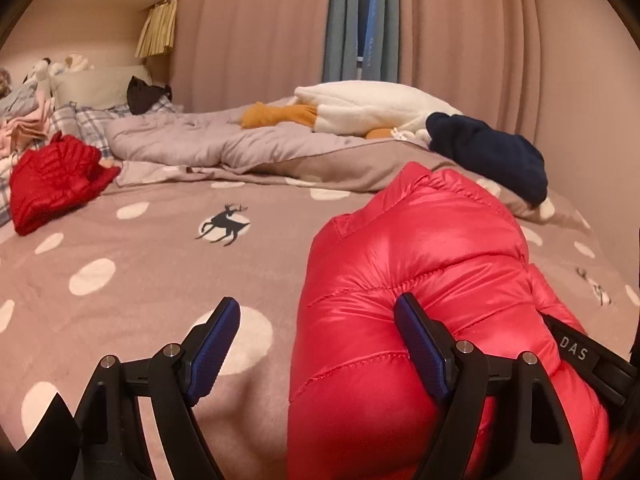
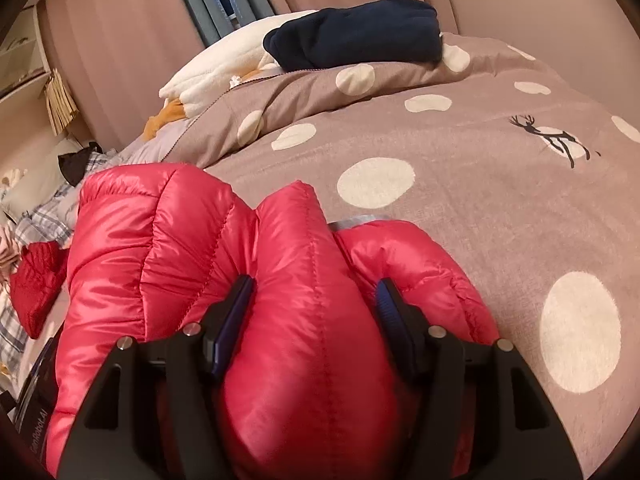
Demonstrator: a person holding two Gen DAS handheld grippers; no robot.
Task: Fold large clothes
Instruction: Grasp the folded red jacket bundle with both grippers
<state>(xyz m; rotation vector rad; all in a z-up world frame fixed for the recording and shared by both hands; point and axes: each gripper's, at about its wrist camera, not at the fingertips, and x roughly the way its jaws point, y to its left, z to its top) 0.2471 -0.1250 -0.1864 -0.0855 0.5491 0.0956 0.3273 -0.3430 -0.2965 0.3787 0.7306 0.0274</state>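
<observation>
Left wrist view: left claw (image 1: 318,334) spread wide, nothing between its blue pads. Its left finger hangs over the bed cover (image 1: 132,264), pinkish-brown w/ white dots and a deer print. Its right finger (image 1: 420,344) presses against the side of the red puffer jacket (image 1: 416,280), which sits bunched up on the bed, right of centre. Part of the other claw's black frame shows at the jacket's right edge. Further back: a darker red quilted garment (image 1: 56,180) at left, a crumpled grey quilt (image 1: 208,144) across the middle, a white plush goose w/ orange feet (image 1: 360,110) and a navy garment (image 1: 492,152) near the curtain (image 1: 248,28).

Right wrist view: right claw (image 2: 314,306) clamped around a thick fold of the puffer jacket (image 2: 168,240); fabric bulges between both fingers (image 2: 234,312) and toward the lens. Rest of the jacket is piled left of and ahead of the claw, resting on the bed cover (image 2: 480,200). Navy garment (image 2: 360,36) lies on a raised hump of cover behind, plush goose (image 2: 216,72) just beside it. Darker red garment (image 2: 36,284) at far left.
</observation>
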